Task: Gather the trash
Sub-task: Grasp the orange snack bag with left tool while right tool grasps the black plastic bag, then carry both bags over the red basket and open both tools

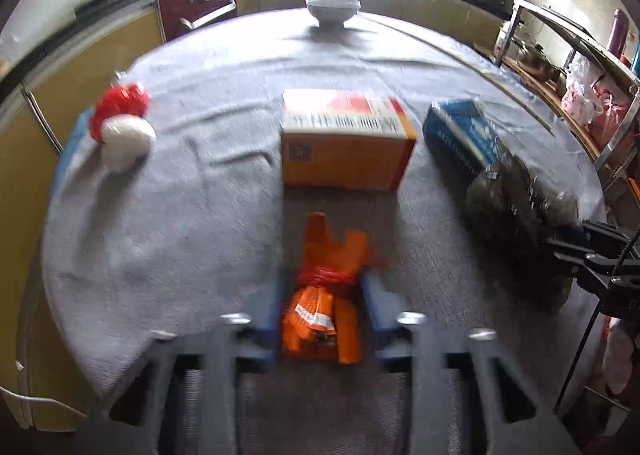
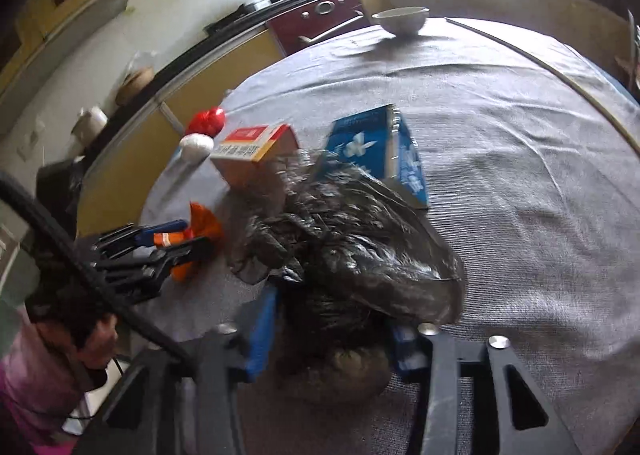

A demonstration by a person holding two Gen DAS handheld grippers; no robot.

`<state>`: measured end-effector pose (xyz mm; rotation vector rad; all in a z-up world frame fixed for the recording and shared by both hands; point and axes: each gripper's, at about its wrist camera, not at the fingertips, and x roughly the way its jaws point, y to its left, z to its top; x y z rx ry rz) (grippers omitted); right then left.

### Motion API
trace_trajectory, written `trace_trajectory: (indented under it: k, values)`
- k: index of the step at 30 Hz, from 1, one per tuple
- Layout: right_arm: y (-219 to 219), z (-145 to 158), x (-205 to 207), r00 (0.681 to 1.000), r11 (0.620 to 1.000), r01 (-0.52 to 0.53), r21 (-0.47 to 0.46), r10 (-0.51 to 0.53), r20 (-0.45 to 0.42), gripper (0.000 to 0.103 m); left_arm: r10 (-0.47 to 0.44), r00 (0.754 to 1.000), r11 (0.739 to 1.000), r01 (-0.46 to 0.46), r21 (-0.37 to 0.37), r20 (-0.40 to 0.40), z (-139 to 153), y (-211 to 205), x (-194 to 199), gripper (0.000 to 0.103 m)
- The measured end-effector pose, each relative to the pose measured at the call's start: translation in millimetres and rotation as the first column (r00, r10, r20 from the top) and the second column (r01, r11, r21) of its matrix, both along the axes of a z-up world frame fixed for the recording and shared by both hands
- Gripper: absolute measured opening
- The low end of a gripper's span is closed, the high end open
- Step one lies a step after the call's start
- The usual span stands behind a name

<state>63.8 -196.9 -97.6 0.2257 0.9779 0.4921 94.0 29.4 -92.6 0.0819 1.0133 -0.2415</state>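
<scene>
left wrist: gripper (image 1: 322, 295) clamping orange wrapper (image 1: 320, 319), right wrist: black bag (image 2: 348, 255)

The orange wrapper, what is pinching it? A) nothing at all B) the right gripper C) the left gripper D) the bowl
C: the orange wrapper sits squeezed between the blue fingers of the left gripper, while the right gripper is shut on the black bag.
</scene>
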Motion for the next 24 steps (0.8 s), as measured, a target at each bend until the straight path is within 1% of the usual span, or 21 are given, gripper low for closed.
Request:
trace_trajectory:
  k: [1, 2, 5, 7, 11, 16, 19, 24]
  values:
    - [1, 2, -2, 1.0, 1.0, 0.0, -0.02, 0.0, 0.015, 0.045, 0.004, 1.0, 1.0, -0.004, 0.014, 0.014, 0, -2, -1, 0.029]
    - [2, 4, -4, 1.0, 1.0, -0.001, -0.025, 0.002, 0.021, 0.044, 0.003, 1.0, 1.0, -0.004, 0.013, 0.011, 0, -3, -2, 0.029]
    - [-4, 8, -9, 1.0, 1.0, 0.009, 0.01, -0.01, 0.026, 0.043, 0.013, 1.0, 1.0, -0.013, -0.006, 0.006, 3, -3, -5, 0.028]
    - [-10, 12, -13, 0.999, 0.999, 0.021, 0.026, -0.022, 0.033, 0.042, 0.016, 1.0, 1.0, -0.015, -0.006, 0.019, 9, -4, -10, 0.028]
    - [-30, 25, -29, 0.997, 0.993, 0.051, 0.109, -0.057, 0.051, 0.042, 0.001, 0.999, 1.0, 0.0, -0.016, 0.052, 27, -12, -25, 0.028]
    - [-59, 45, -53, 0.99, 0.974, 0.101, 0.205, -0.119, 0.079, 0.042, -0.026, 0.995, 0.999, 0.029, -0.027, 0.096, 52, -29, -39, 0.028]
    - [-75, 56, -69, 0.983, 0.963, 0.13, 0.236, -0.156, 0.095, 0.042, -0.051, 0.991, 0.998, 0.056, -0.038, 0.123, 67, -42, -50, 0.028]
    - [-98, 69, -91, 0.971, 0.953, 0.173, 0.247, -0.208, 0.121, 0.042, -0.097, 0.983, 0.994, 0.104, -0.04, 0.156, 86, -64, -64, 0.028]
